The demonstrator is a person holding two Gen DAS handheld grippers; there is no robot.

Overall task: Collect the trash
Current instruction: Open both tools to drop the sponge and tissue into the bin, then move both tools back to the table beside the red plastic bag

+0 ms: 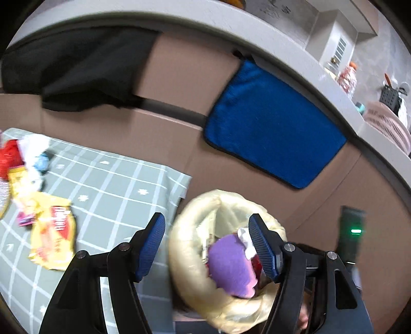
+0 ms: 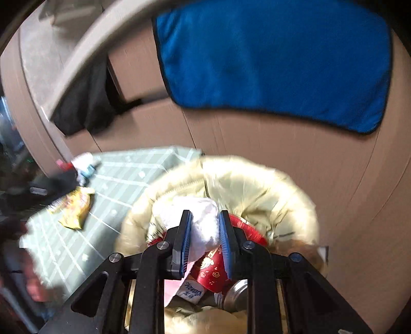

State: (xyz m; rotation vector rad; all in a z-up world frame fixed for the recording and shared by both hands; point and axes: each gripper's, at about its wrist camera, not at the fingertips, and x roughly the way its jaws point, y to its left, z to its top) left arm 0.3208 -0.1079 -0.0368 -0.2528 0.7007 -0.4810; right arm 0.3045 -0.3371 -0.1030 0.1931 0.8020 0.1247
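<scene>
A bin lined with a pale yellow bag [image 1: 190, 257] stands beside a table with a green checked cloth [image 1: 108, 185]. A purple wrapper [image 1: 231, 264] and other trash lie inside it. My left gripper [image 1: 206, 242] is open and empty above the bin's near rim. My right gripper [image 2: 205, 236] is shut on a crumpled white tissue [image 2: 205, 226] over the bag [image 2: 257, 190], above a red cup [image 2: 215, 272] and a can [image 2: 236, 293]. A yellow snack packet [image 1: 51, 236] and other wrappers [image 1: 15, 164] lie on the cloth; the packet also shows in the right wrist view [image 2: 74, 205].
A blue towel [image 1: 272, 128] and a black cloth [image 1: 77, 69] hang over the grey counter edge [image 1: 179, 15] against brown cabinet doors. A pink basket [image 1: 388, 123] and bottles stand on the counter at right. A black device with a green light [image 1: 352, 231] is beside the bin.
</scene>
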